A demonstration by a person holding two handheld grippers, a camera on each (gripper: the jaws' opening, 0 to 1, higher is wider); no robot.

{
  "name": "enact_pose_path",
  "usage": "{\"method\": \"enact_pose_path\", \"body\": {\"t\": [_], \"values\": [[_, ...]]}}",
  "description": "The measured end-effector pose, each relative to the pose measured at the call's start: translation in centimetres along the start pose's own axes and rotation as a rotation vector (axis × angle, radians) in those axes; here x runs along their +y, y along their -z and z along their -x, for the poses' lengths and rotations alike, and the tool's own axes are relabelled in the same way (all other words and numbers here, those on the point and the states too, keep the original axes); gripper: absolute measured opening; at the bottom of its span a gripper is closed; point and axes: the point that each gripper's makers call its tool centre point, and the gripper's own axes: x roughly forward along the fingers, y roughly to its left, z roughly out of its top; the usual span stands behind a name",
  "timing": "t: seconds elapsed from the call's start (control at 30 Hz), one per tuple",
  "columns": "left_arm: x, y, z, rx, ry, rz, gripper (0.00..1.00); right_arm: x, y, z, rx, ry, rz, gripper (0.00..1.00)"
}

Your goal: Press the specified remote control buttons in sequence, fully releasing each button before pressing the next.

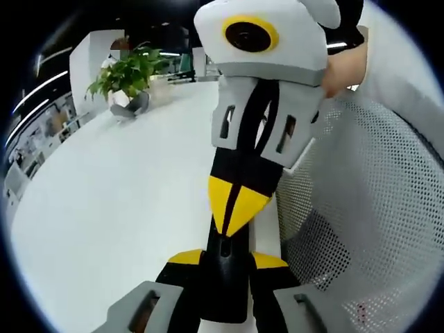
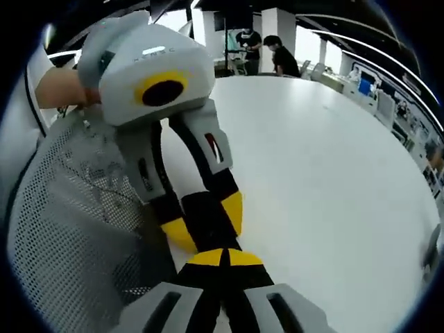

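Note:
A narrow black object, apparently the remote control, sits clamped between the yellow tips of my left gripper, which is shut on it. My right gripper comes down from the top of the left gripper view, shut, its joined yellow tips resting against the far end of the black object. In the right gripper view, my right gripper is shut with its tips meeting against the same black remote. The left gripper holds it from above left. The buttons are hidden.
Both grippers hang over the near edge of a large white table. A grey mesh chair back stands close beside them. A potted plant sits at the table's far end. Two people stand beyond the table.

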Motion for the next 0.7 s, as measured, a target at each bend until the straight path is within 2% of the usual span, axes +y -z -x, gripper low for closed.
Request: {"method": "enact_pose_path", "body": {"t": [0.3,0.4,0.57,0.63,0.7], "values": [[0.1,0.0,0.2,-0.061,0.005,0.013,0.24,-0.1,0.9,0.8,0.081,-0.024,0.077,0.0],[0.0,-0.1,0.2,-0.064,0.008,0.009,0.24,-0.1,0.6,0.6,0.103,-0.033,0.105,0.0],[0.0,-0.1,0.2,-0.069,0.011,0.007,0.24,0.5,-0.5,0.1,0.089,-0.061,0.132,0.0],[0.0,-0.1,0.3,-0.074,0.014,0.012,0.24,0.1,0.1,-0.1,0.139,-0.051,0.165,0.0],[0.0,-0.1,0.3,-0.08,0.017,0.016,0.24,0.1,-0.1,-0.2,0.132,-0.053,0.168,0.0]]}}
